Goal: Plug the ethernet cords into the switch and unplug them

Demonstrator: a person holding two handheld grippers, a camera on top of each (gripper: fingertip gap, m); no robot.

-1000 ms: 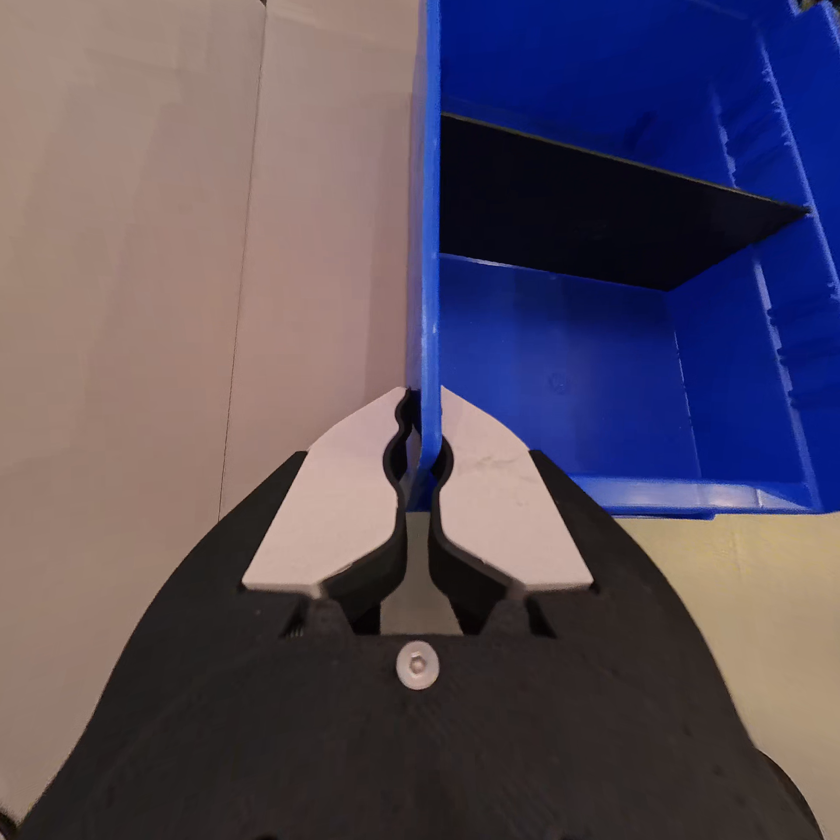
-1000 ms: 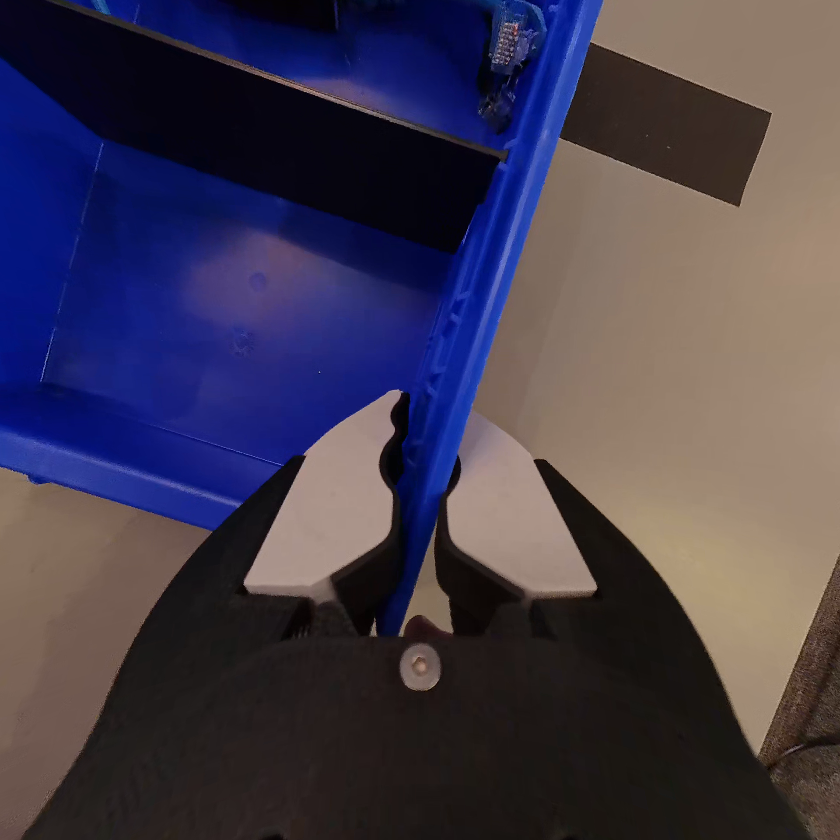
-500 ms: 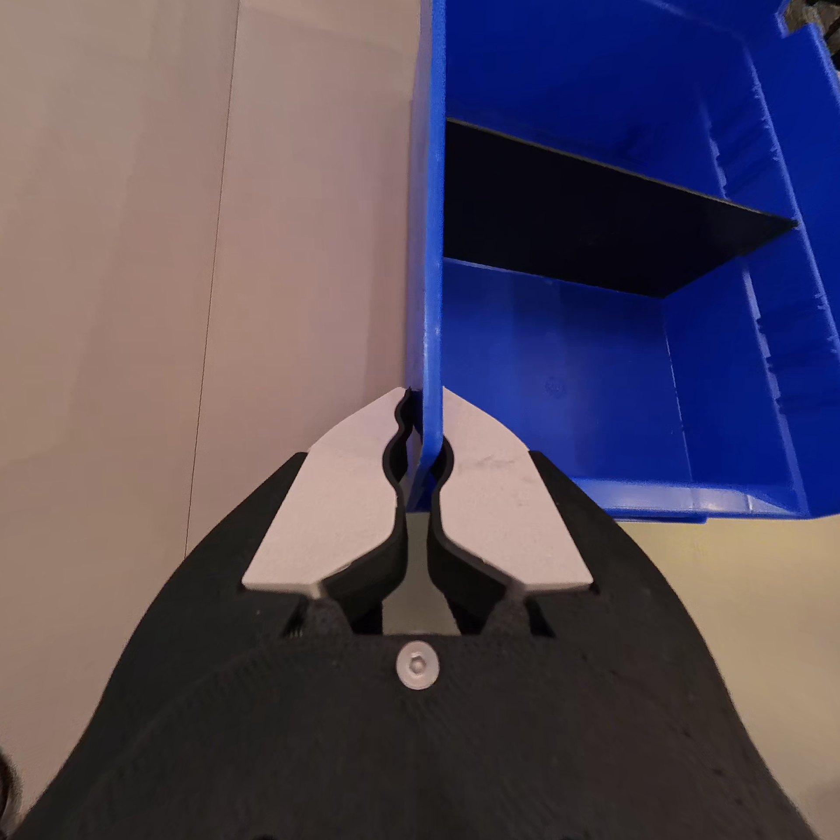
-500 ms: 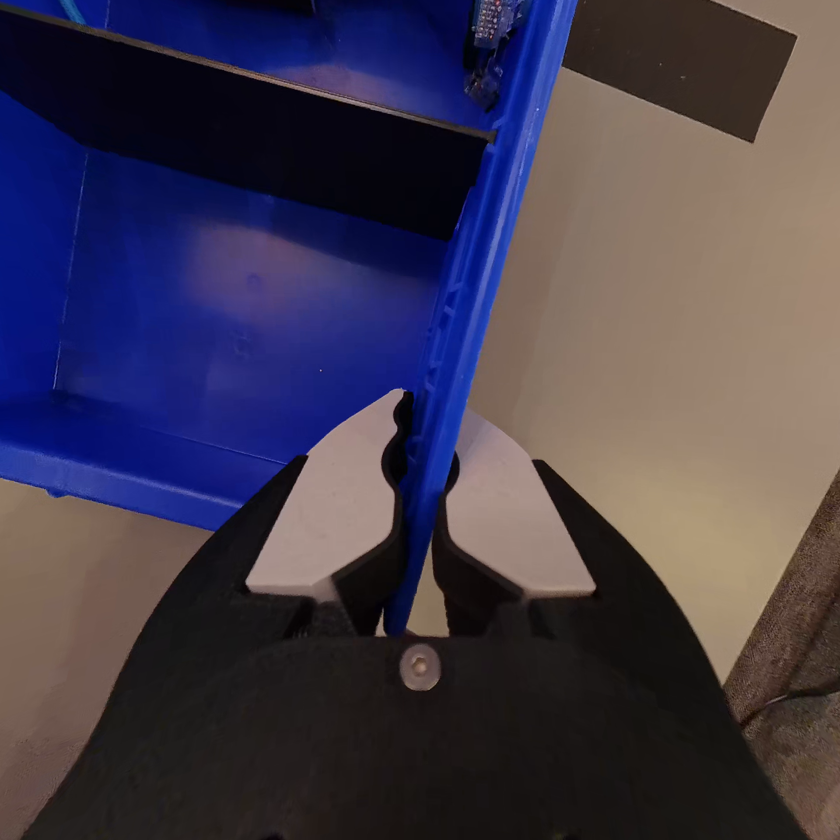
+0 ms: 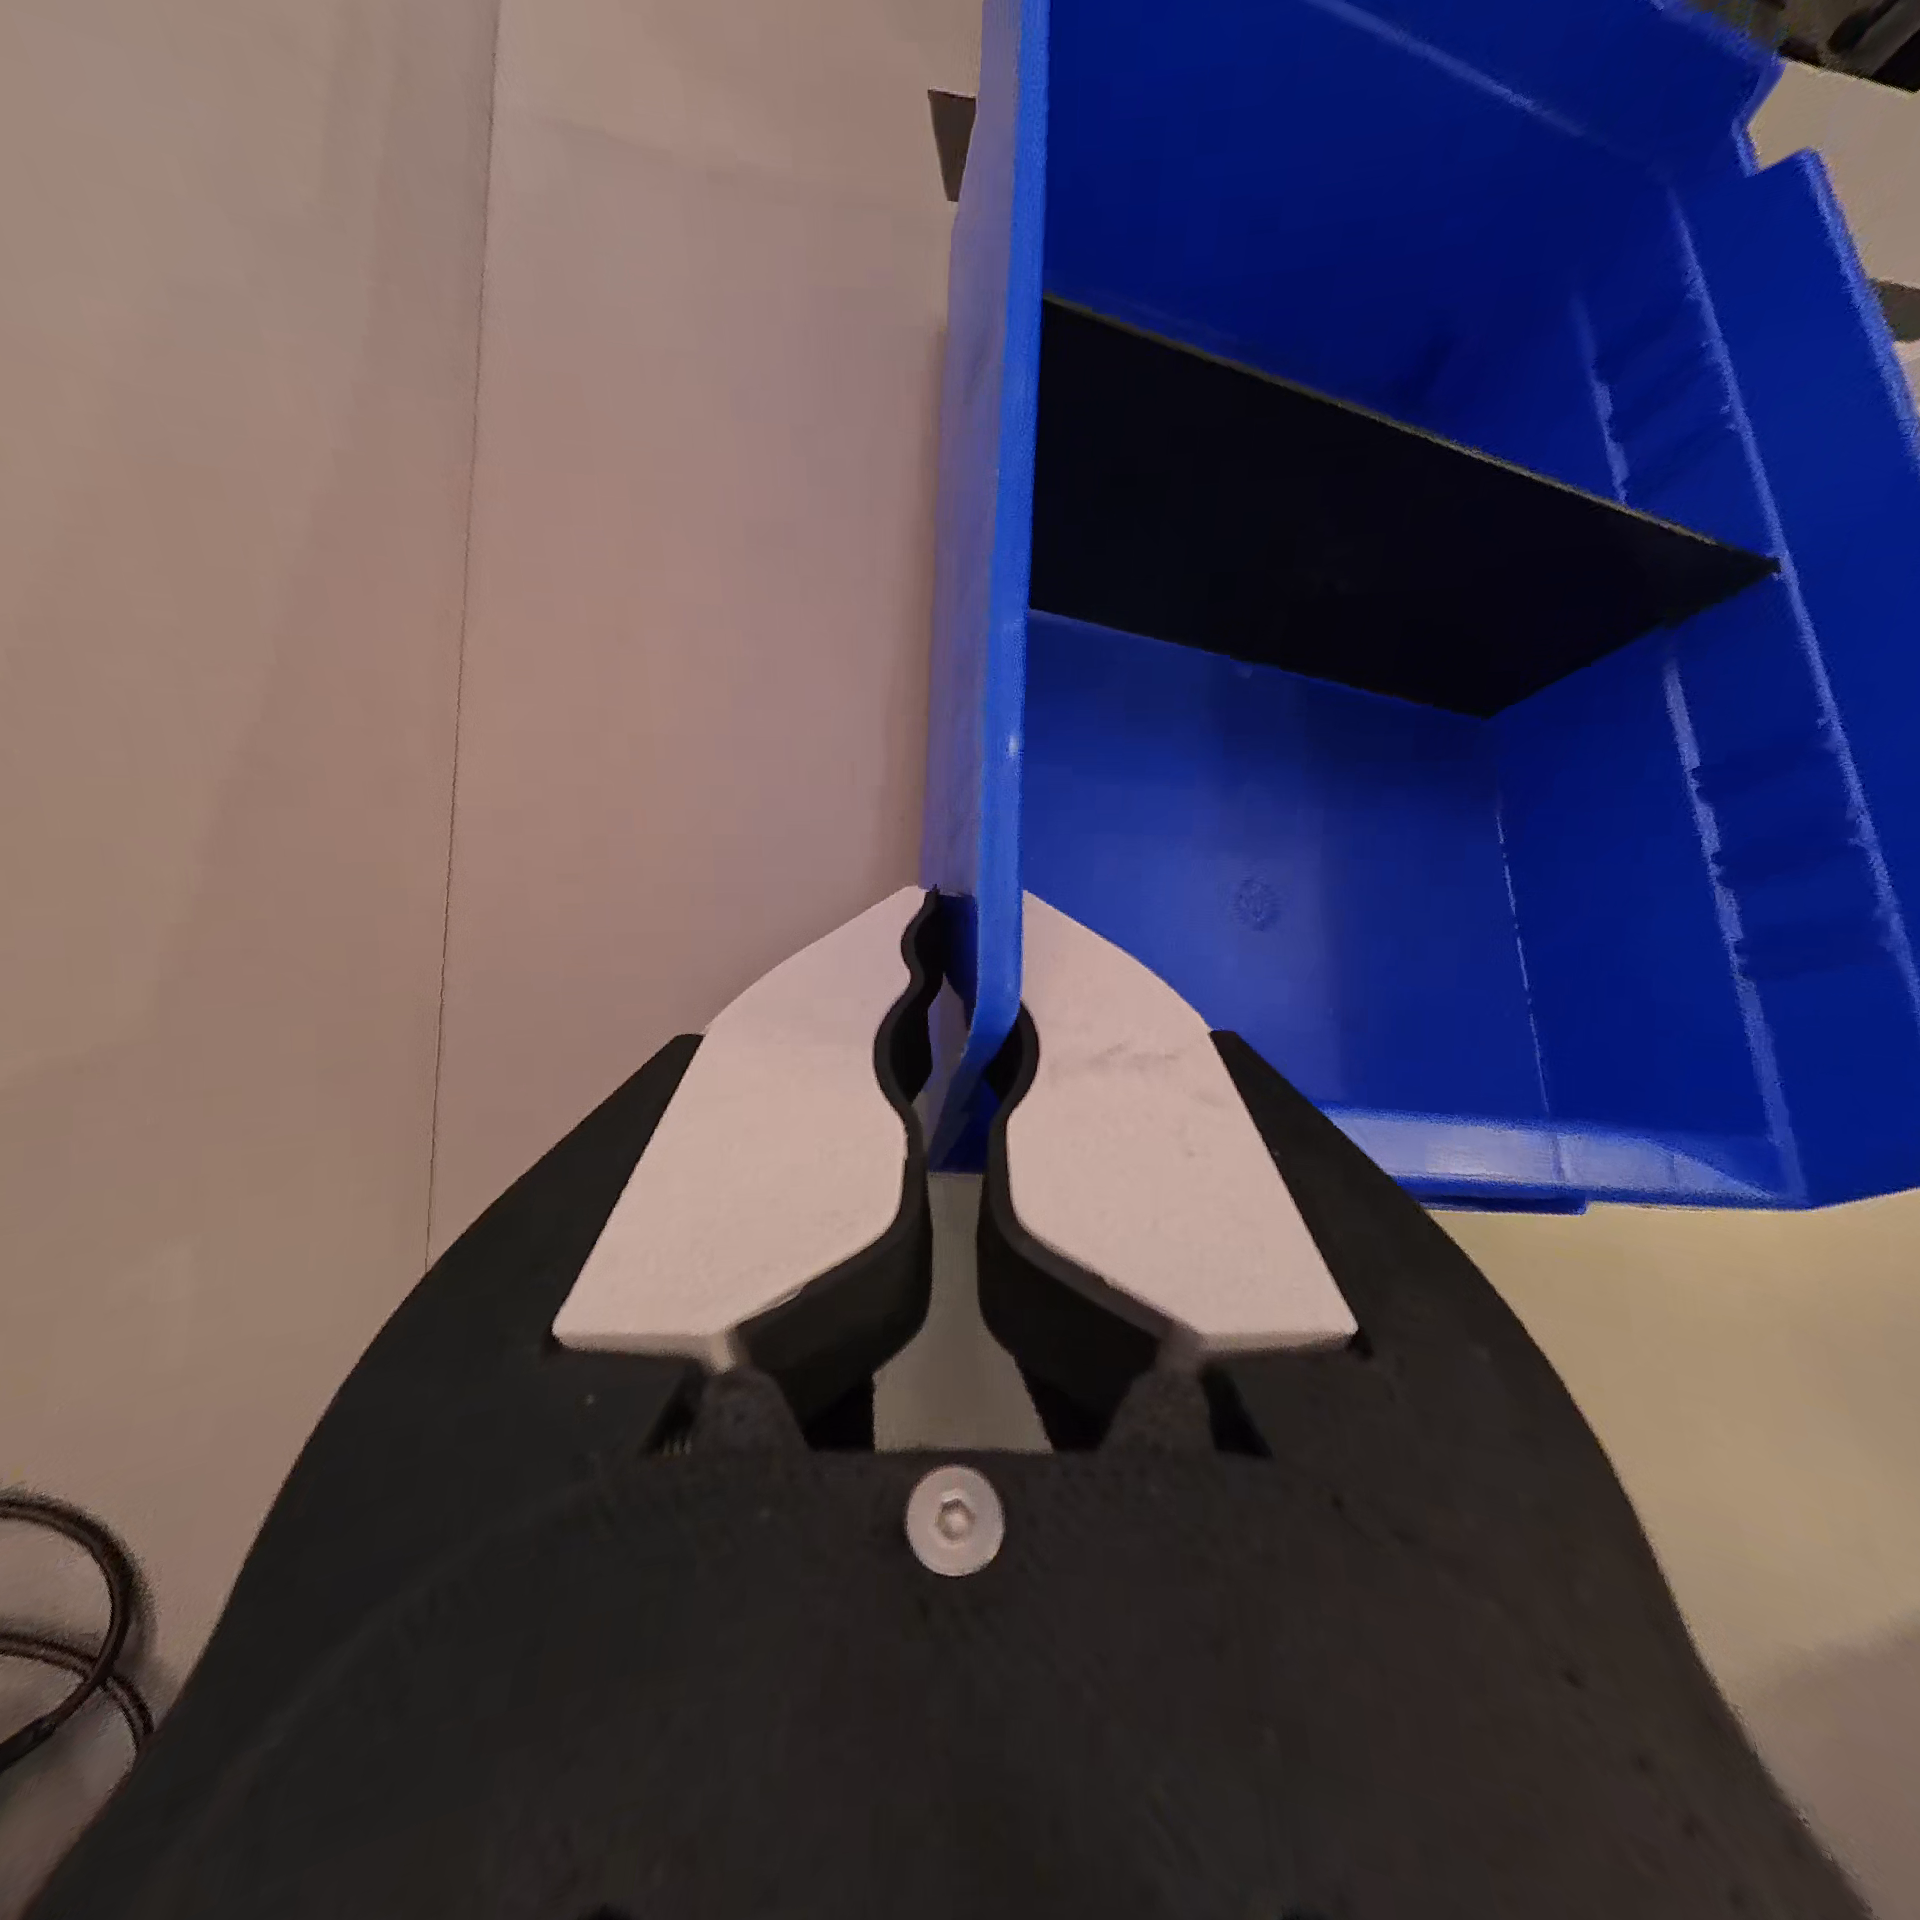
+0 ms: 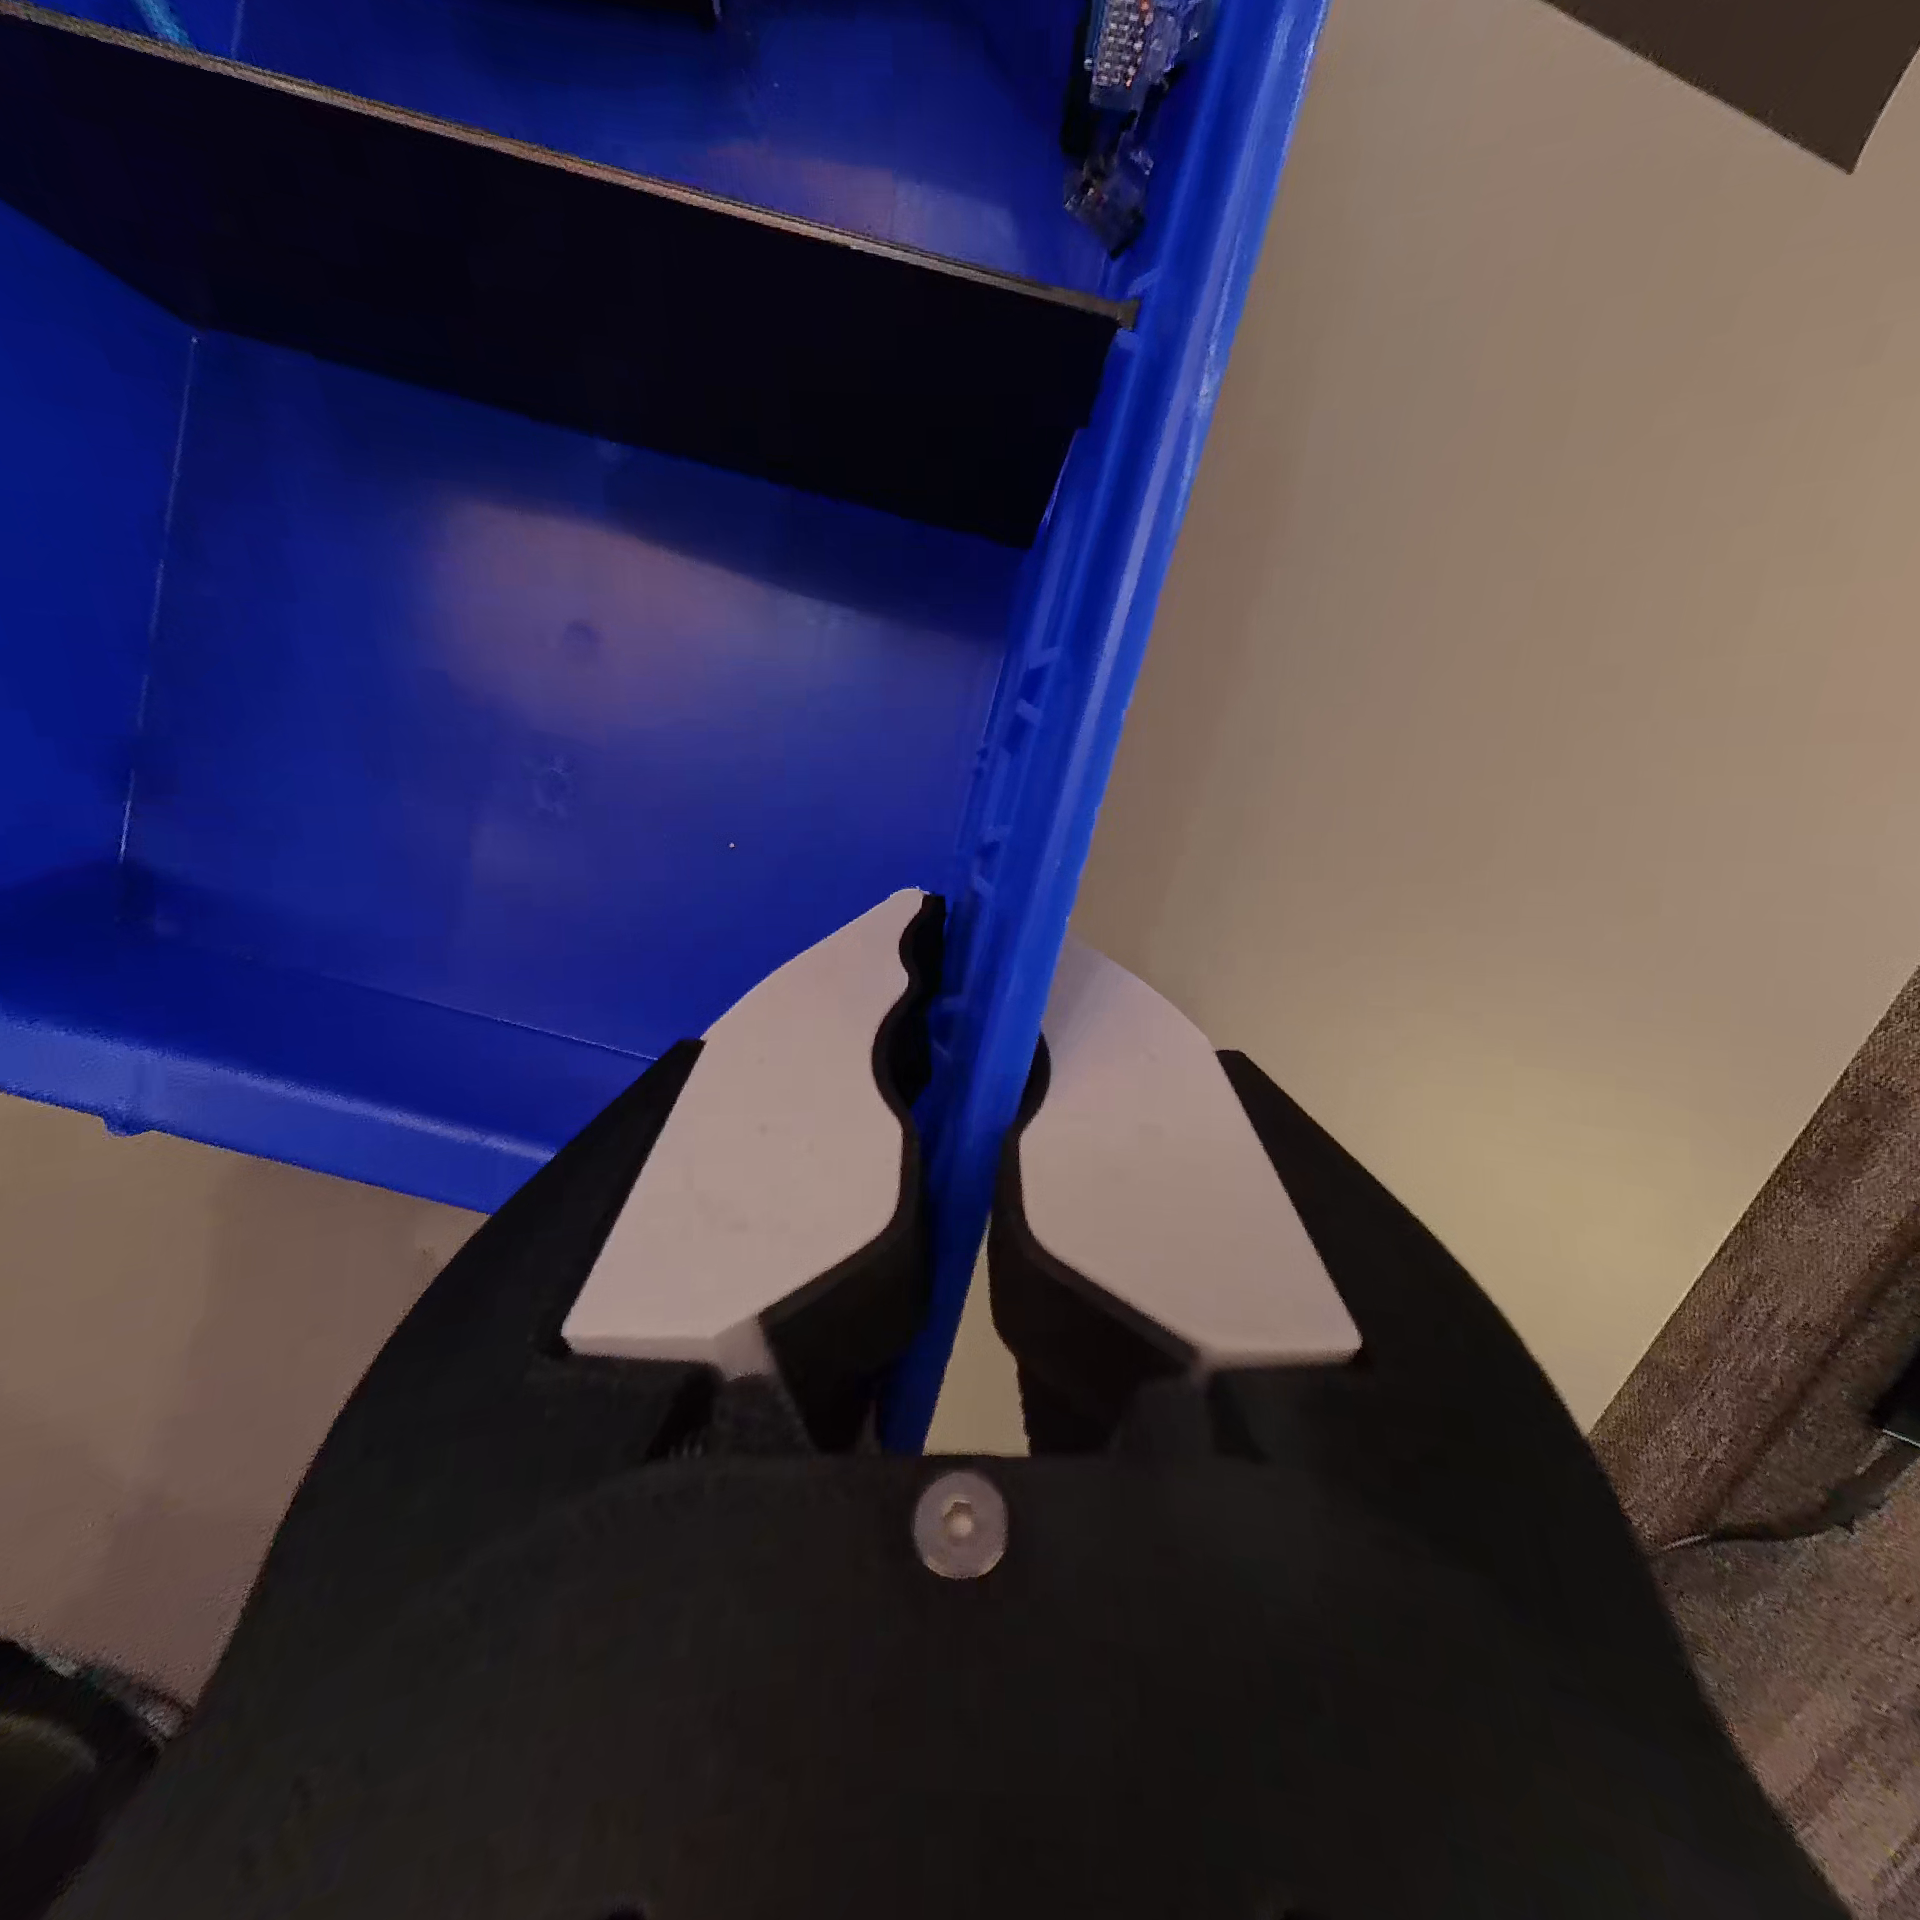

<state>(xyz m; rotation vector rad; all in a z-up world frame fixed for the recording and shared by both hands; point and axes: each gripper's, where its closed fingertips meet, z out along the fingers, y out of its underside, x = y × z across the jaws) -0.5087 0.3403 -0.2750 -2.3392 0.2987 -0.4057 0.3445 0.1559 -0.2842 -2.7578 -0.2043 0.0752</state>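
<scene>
- Ethernet cords are showing only as one clear plug [image 6: 1117, 94] with a bit of blue cable at the far end of the blue bin [image 6: 520, 727], against its right wall and beyond the black divider [image 6: 582, 343]; the switch is not appearing in either view.
- Left gripper [image 5: 971, 935] is clamping the bin's left wall [image 5: 997, 520], one finger outside and one inside, pads pressing on the plastic near the front corner.
- The wall is looking thin and slightly bowed at the pinch, so I am judging the bin as light, stiff enough to carry, yet smooth and likely to slide in a loose hold.
- The near compartment is lying bare, so the weight is probably sitting toward the far end.
- Right gripper [image 6: 977, 935] is clenching the bin's ribbed right wall [image 6: 1143, 520] in the same way, over the pale table [image 6: 1507, 727].
- The plug itself is seeming small, hard and brittle at its latch tab; taking hold on the plug body, not on the soft cable, is looking like the safer choice.
- The cable is probably limp and light, so it may be dragging or snagging on the divider.
</scene>
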